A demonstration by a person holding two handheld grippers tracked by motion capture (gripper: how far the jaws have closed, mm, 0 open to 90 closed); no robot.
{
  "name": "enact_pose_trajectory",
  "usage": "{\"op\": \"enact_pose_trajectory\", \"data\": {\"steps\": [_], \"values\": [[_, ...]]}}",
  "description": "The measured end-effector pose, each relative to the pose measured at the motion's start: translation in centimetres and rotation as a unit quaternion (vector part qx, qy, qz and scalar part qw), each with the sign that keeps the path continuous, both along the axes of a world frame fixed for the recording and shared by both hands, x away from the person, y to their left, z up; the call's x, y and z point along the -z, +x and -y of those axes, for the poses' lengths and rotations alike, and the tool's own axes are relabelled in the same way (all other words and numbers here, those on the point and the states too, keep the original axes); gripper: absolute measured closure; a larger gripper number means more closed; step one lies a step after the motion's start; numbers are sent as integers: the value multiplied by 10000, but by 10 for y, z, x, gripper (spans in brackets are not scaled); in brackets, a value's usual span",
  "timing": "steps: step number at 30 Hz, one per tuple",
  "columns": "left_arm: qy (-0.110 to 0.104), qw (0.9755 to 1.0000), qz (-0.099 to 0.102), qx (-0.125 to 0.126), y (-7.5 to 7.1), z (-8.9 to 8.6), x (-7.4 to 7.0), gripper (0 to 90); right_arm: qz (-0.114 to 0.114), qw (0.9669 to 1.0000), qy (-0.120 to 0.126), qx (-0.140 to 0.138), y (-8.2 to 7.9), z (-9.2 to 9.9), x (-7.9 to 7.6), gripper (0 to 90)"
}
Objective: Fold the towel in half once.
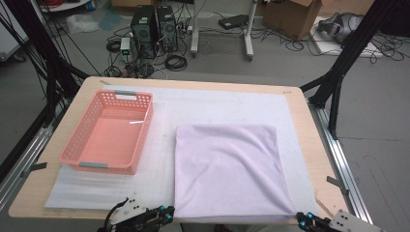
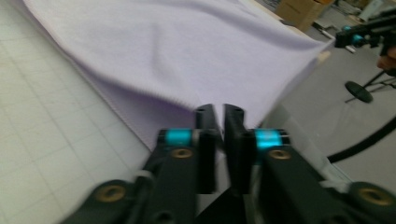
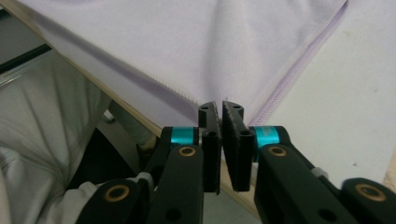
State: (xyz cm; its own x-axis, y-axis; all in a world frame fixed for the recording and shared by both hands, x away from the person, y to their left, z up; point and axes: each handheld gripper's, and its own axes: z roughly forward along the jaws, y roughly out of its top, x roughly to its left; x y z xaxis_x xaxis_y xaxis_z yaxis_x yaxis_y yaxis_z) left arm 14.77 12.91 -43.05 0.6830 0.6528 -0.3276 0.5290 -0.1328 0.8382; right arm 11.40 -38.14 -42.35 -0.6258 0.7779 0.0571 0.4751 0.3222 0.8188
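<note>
A lilac cloth (image 1: 227, 169), folded into a square, lies flat on the white mat (image 1: 217, 104) near the table's front edge. My left gripper (image 1: 168, 212) sits at the cloth's near left corner. In the left gripper view its jaws (image 2: 219, 109) stand a narrow slit apart, with the cloth (image 2: 187, 46) lying just beyond the tips and nothing between them. My right gripper (image 1: 300, 218) is at the near right corner. Its jaws (image 3: 220, 106) also show a thin gap, and the hem of the cloth (image 3: 187, 42) runs just past them. The right gripper (image 2: 356, 37) also appears far off in the left gripper view.
A pink plastic basket (image 1: 147, 121) stands on the mat to the left of the cloth, with nothing in it. The wooden table (image 1: 309, 145) ends close behind both grippers. The person's light sleeve (image 3: 37, 140) is beside the table edge. Cables, computers and boxes lie on the floor beyond.
</note>
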Motion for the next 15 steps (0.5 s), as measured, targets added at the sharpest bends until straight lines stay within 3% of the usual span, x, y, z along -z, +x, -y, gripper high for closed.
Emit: {"op": "enact_pose_trajectory", "data": {"steps": [2, 5, 7, 15], "values": [[63, 9998, 16, -165, 10, 0, 2, 571, -41, 9999, 71, 74, 6, -2, 3, 698], [66, 9993, 95, -343, 28, 0, 2, 509, -24, 9999, 66, 116, 16, -3, 1, 682], [73, 9991, 181, -373, 43, 1, 2, 488, 18, 9998, 69, 159, 26, -3, 0, 679], [86, 9980, 155, -614, 96, 11, 0, 442, -28, 9984, 254, 502, 75, -5, 2, 650]]}}
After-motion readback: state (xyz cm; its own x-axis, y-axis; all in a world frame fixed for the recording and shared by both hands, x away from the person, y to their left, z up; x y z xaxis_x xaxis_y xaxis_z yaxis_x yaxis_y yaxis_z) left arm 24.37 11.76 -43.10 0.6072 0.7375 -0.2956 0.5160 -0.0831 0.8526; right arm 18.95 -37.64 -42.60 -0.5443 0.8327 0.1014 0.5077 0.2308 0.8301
